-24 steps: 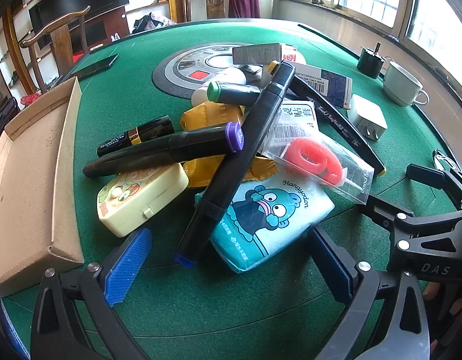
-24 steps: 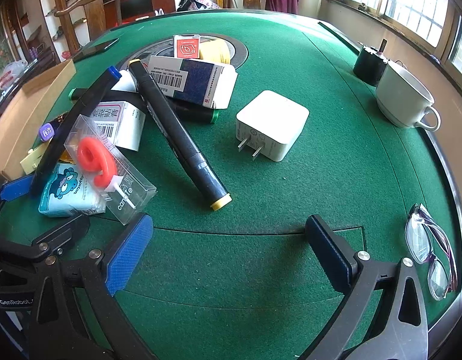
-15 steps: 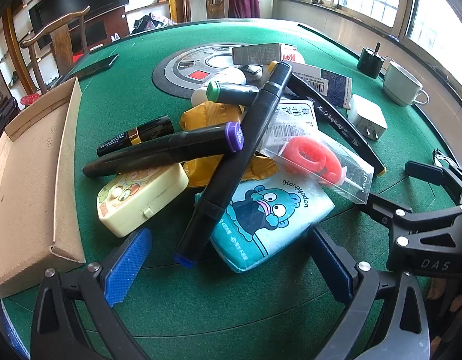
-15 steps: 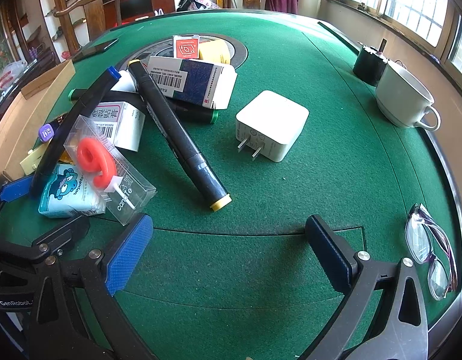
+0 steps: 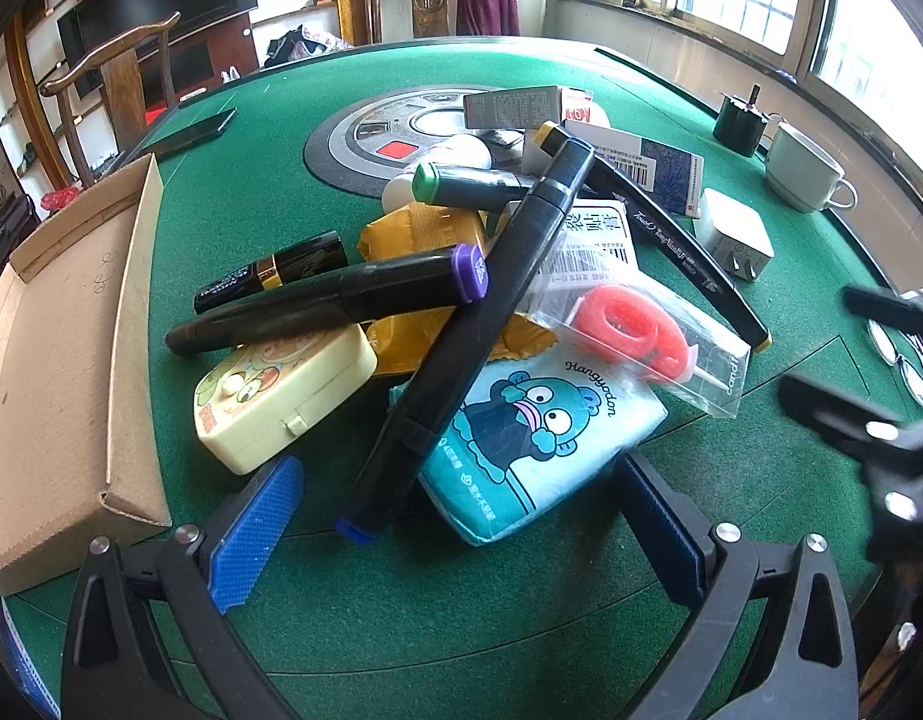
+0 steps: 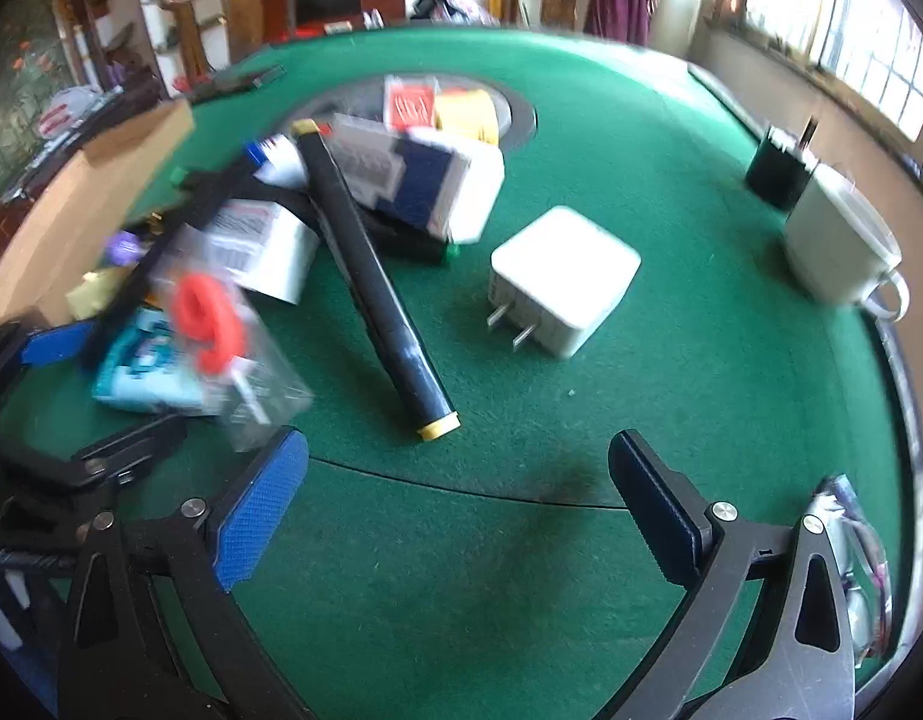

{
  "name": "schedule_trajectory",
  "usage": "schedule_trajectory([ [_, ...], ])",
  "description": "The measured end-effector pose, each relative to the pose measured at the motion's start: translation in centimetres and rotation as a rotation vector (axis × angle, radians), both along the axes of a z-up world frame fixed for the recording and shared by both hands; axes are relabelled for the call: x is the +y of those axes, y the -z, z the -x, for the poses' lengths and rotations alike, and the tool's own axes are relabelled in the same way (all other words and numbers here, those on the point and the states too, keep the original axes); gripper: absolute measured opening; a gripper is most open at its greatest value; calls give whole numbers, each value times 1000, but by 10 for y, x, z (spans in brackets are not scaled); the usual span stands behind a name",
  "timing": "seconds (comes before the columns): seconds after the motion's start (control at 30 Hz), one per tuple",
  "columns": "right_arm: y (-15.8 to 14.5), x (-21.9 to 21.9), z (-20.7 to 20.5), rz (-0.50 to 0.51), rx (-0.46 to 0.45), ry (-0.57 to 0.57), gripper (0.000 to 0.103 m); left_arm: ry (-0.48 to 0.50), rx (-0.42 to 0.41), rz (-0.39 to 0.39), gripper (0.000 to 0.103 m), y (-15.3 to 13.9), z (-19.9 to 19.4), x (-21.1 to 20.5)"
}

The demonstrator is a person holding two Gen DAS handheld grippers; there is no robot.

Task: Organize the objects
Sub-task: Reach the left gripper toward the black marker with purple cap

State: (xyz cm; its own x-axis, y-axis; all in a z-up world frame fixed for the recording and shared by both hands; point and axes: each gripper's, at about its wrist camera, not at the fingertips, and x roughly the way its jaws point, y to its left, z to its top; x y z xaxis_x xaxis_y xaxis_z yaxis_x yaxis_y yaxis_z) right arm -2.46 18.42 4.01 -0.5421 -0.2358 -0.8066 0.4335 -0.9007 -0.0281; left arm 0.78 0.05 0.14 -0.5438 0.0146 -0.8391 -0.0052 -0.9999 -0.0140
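Note:
A heap of small items lies on the green table [image 5: 521, 630]. In the left wrist view a blue-tipped black marker [image 5: 479, 324] crosses a purple-capped marker [image 5: 341, 300], a cream case [image 5: 281, 390] and a teal tissue pack [image 5: 539, 438]. A clear packet with a red ring [image 5: 635, 330] rests on the pack. My left gripper [image 5: 455, 516] stands open just in front of the heap, holding nothing. In the blurred right wrist view a yellow-tipped marker [image 6: 377, 288] and a white charger [image 6: 563, 276] lie ahead of my open right gripper [image 6: 461, 498].
An open cardboard box [image 5: 59, 348] sits at the left edge. A pale mug [image 5: 803, 168] and a dark pot [image 5: 740, 126] stand at the far right, with glasses [image 5: 905, 354] near the rim. A phone [image 5: 191, 132] lies far left; chairs stand behind the table.
The right gripper has moved forward toward the yellow-tipped marker and charger, and its view is now blurred. The left gripper has stayed put. Both stay open.

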Motion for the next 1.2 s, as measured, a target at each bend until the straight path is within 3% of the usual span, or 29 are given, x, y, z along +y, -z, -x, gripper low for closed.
schedule_trajectory([
  [0.1, -20, 5, -22, -38, 112, -26, 102, 0, 0, 0, 103, 0, 1, 0],
  [0.27, -37, 20, -46, 10, 298, -74, 102, 38, -2, -1, 103, 0, -3, -3],
  [0.4, -36, 28, -44, 58, 299, -52, 102, 136, 17, -57, 102, -5, -18, -15],
  [0.57, -32, 36, -43, 155, 303, -49, 102, 203, 30, -104, 86, -11, -10, -20],
  [0.7, -25, 48, -31, 252, 206, -30, 102, 284, 9, -81, 85, -11, -4, -13],
  [0.77, -22, 49, -29, 267, 180, -32, 102, 300, 10, -60, 85, -10, 2, -8],
  [0.83, -19, 49, -25, 270, 153, -27, 102, 307, 3, -66, 68, -8, 6, -6],
  [0.93, -16, 49, -21, 278, 128, -14, 102, 310, 5, -85, 58, -10, 11, -5],
  [1.2, -14, 49, -20, 298, 103, -11, 102, 297, 14, -163, 50, -18, 16, -9],
])
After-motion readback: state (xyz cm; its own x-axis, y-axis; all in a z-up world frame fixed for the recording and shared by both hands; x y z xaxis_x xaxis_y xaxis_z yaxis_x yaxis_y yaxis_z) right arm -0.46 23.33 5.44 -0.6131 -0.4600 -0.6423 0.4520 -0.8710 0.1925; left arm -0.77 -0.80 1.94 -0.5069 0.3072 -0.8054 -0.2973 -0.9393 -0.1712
